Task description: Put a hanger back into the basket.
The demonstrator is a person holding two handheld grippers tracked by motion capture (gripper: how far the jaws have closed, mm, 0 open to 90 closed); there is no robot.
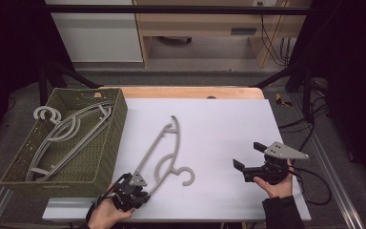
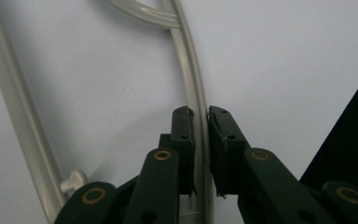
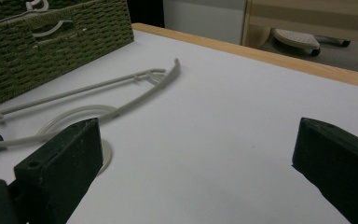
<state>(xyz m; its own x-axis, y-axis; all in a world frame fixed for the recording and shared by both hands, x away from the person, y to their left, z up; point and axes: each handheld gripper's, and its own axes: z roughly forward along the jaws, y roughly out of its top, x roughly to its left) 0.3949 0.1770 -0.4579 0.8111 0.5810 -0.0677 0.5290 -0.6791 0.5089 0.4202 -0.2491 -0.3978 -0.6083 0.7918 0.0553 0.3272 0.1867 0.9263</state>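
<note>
A: Where is the hanger?

B: The grey plastic hanger lies flat on the white board that covers the table, left of the middle. Its hook curls toward the near edge, and its long arm runs from the near left up toward the far side.

A: Is anything holding it?

B: Yes — the left gripper has it by the near end of one arm. In the left gripper view the two black pads stand almost together, with the thin grey bar squeezed between them. The jaws are as good as closed on it.

A: And the other one?

B: The right gripper sits well apart from the hanger, over the right part of the board, in the person's right hand. Its jaws are spread wide with nothing between them — in the right gripper view only bare white board lies in the gap.

A: What else is around?

B: A green woven basket stands at the left edge of the board, just beside the held end of the hanger. More grey hangers are stacked inside it, one hook poking over the far left rim. A strip of wooden table edge shows beyond the board.
</note>
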